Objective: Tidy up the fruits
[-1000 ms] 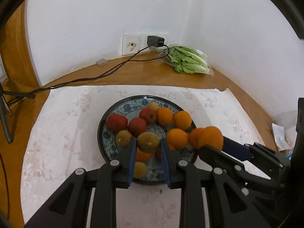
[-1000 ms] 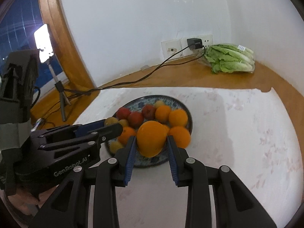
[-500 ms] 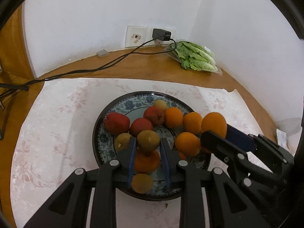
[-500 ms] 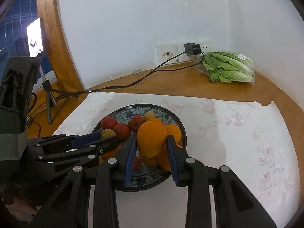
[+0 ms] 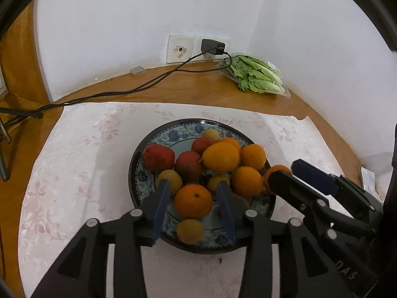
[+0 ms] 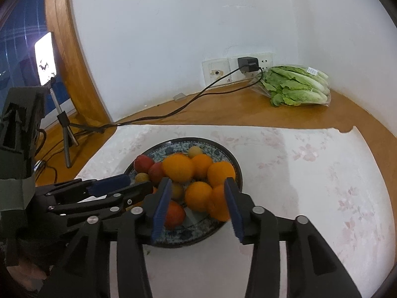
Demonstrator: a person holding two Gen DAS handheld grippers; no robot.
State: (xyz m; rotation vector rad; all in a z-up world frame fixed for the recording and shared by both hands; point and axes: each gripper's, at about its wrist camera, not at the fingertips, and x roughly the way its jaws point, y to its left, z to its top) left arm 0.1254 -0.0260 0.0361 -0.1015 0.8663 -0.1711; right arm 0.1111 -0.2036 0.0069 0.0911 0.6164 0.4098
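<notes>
A blue patterned plate (image 5: 173, 136) (image 6: 223, 154) holds several oranges, red fruits and small brown-yellow kiwis. My left gripper (image 5: 193, 203) is open over the near part of the plate, with an orange (image 5: 193, 200) lying in the gap between its fingers. A kiwi (image 5: 215, 181) lies in the plate by its right finger. My right gripper (image 6: 197, 207) is open and empty over the plate's right side; it also shows in the left wrist view (image 5: 295, 176). A large orange (image 5: 220, 156) (image 6: 177, 167) lies on top of the pile.
The plate stands on a pale flowered cloth (image 5: 86, 161) on a wooden corner table. A bag of lettuce (image 5: 255, 77) (image 6: 295, 85) lies at the back by the wall sockets, with a black charger cable (image 5: 124, 92) running left. A lit phone on a tripod (image 6: 46, 59) stands at left.
Both grippers have opened. The left let go of its kiwi and the right let go of its orange; both fruits now lie in the plate.
</notes>
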